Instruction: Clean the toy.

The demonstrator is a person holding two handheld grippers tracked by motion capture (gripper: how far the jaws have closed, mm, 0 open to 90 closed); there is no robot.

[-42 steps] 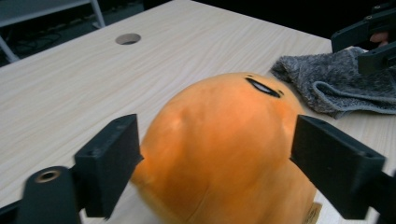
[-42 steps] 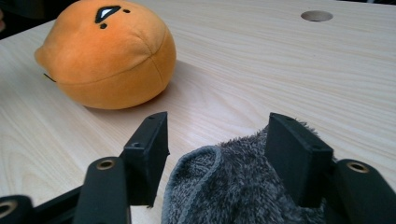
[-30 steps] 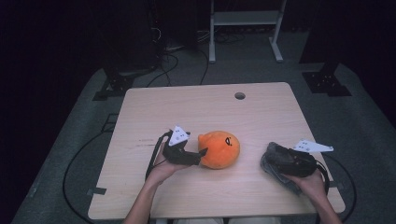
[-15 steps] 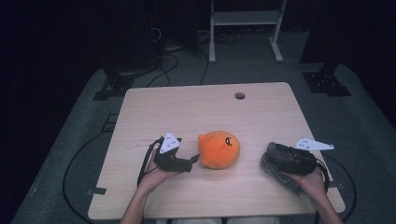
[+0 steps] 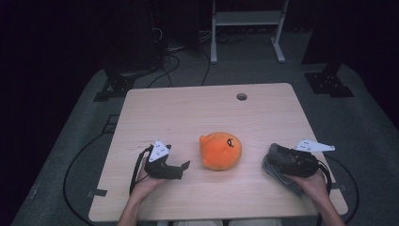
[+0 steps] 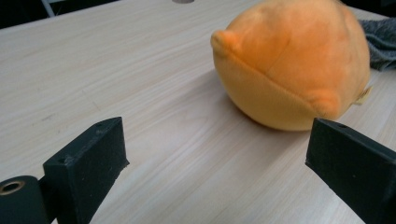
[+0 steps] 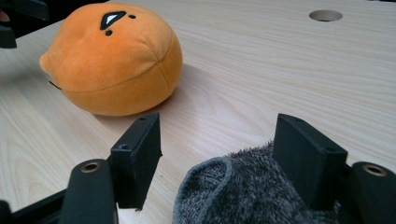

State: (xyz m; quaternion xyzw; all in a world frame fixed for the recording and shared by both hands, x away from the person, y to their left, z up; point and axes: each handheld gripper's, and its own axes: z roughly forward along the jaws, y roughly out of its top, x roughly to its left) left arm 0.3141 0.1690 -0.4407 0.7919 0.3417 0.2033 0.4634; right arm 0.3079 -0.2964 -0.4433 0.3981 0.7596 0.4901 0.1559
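High view: the desk [image 5: 197,113] carries an orange plush toy [image 5: 220,150] near its front centre, sitting upright with its dark face marking turned up and to the right. The left gripper [image 5: 181,168] rests on the desk just left of the toy, clear of it, jaws pointing toward it. The right gripper [image 5: 276,160] lies at the desk's right front, over a grey fuzzy cloth [image 5: 277,169], well apart from the toy. A round hole [image 5: 242,96] sits in the far part of the desk.

Left gripper view: the left gripper [image 6: 219,154] stands wide open with nothing between its jaws; bare desk [image 6: 93,70] shows in the gap. The orange plush toy [image 6: 294,60] lies just beyond the jaws, untouched. An edge of grey fuzzy cloth [image 6: 380,37] shows behind it.

Right gripper view: the right gripper [image 7: 219,154] is spread open, the grey fuzzy cloth [image 7: 243,196] bunched between its jaws and against the right one; whether it is gripped cannot be told. The orange plush toy [image 7: 116,60] rests farther off to the left.
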